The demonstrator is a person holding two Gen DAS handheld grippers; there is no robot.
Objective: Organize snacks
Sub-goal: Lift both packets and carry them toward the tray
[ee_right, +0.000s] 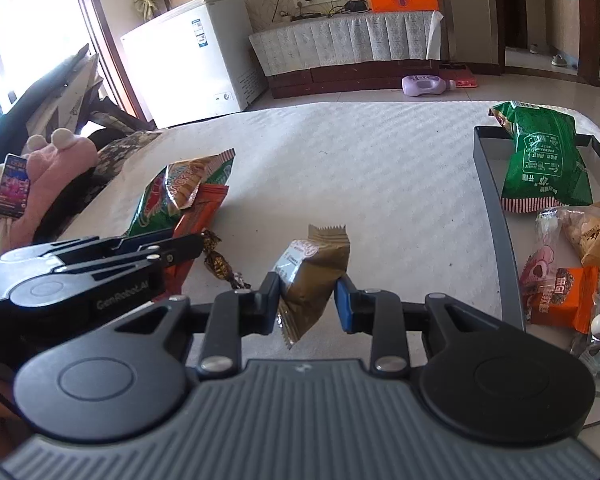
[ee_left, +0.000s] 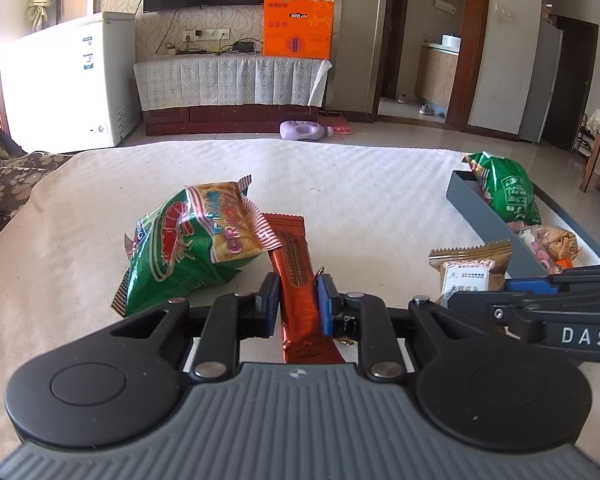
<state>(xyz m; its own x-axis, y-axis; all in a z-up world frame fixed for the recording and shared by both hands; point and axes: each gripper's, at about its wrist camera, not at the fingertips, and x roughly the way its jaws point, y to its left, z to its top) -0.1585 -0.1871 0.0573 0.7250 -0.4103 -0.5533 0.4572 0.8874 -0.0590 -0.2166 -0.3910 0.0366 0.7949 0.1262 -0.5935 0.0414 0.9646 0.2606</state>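
My left gripper [ee_left: 298, 300] is shut on an orange-brown snack bar [ee_left: 296, 276] lying on the white table; the bar also shows in the right wrist view [ee_right: 198, 216]. A green prawn-cracker bag [ee_left: 188, 244] lies just left of it, touching the bar's far end. My right gripper [ee_right: 308, 300] is shut on a brown snack packet [ee_right: 312, 276], held upright; the packet shows in the left wrist view [ee_left: 470, 270]. A grey tray [ee_right: 496, 216] at the right holds a green bag [ee_right: 544, 156] and several small snacks [ee_right: 560, 292].
A wrapped brown candy [ee_right: 218, 262] lies on the table beside the left gripper. A pink plush toy [ee_right: 40, 176] and a sofa sit off the table's left edge. A freezer, a TV cabinet and a purple bottle [ee_left: 304, 130] on the floor are beyond the table.
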